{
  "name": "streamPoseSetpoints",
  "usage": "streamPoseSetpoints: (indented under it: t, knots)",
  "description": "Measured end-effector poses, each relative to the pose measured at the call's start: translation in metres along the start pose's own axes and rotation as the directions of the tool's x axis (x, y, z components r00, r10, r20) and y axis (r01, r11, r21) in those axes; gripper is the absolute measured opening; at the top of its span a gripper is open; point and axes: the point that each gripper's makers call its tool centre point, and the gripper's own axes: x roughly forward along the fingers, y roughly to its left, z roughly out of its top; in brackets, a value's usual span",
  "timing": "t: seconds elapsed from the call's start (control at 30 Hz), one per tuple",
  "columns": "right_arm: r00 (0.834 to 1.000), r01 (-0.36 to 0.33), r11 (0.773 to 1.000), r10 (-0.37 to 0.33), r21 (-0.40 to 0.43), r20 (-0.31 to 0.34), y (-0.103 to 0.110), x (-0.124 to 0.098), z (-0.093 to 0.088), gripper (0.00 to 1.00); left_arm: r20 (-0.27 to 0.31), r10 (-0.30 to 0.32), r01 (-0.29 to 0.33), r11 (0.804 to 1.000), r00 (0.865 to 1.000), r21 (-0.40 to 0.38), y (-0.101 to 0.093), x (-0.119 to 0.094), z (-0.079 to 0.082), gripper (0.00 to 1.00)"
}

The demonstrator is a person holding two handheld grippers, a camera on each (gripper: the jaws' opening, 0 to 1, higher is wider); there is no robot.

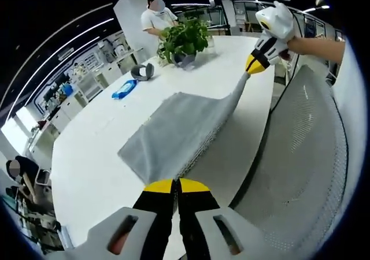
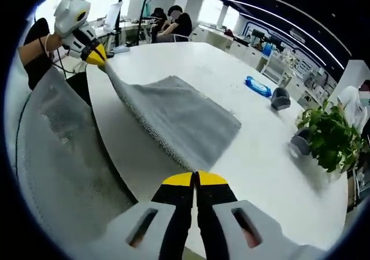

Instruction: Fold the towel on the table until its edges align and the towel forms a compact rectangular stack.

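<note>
So we've got the grey towel (image 1: 173,130) stretched out between both grippers, with most of it still lying on the white counter (image 1: 92,156) and the near edge lifted off the surface. In the left gripper view, our left gripper (image 1: 176,186) has its yellow-tipped fingers (image 1: 159,186) pinched together right on one corner of the towel, no gap to speak of between them. Up at the top right of that same view we can see the right gripper (image 1: 256,63), held by a hand (image 1: 289,45), with its yellow tips clamped on the other corner, so that edge of the cloth hangs taut and raised from one gripper to the other. The right gripper view tells the same story from the other end: right gripper's fingers (image 2: 213,179) pressed shut at the bottom on a towel corner, the towel running away across the counter, and the left gripper up at the top left biting its corner. The far half of the towel lies flat, looks like a double layer already. Alongside the counter edge there's a grey mesh chair (image 1: 300,156) just beside us. Further off on the counter we see a potted plant (image 1: 184,40), a blue packet (image 1: 124,89) and a small grey thing (image 1: 142,71) near it that we can't really make out. A person (image 1: 156,17) stands behind the plant.
</note>
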Motion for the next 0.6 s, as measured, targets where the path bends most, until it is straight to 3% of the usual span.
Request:
streamPoseSetpoints:
  t: [0.3,0.47,0.6]
  knots:
    - [0.999,0.016,0.999,-0.017,0.038,0.038,-0.01,-0.008,0.019,0.0,0.036,0.019,-0.017,0.999,0.999,-0.049,0.015,-0.009,0.016,0.02]
    - [0.998,0.034,0.999,-0.036,0.041,0.052,-0.018,-0.008,0.026,0.0,0.065,0.028,-0.023,0.997,0.998,-0.075,0.023,-0.005,0.024,0.02]
    - [0.996,0.058,0.998,-0.06,0.031,0.066,-0.028,-0.003,0.037,0.0,0.056,0.04,-0.036,0.997,0.998,-0.062,0.031,0.0,0.028,0.02]
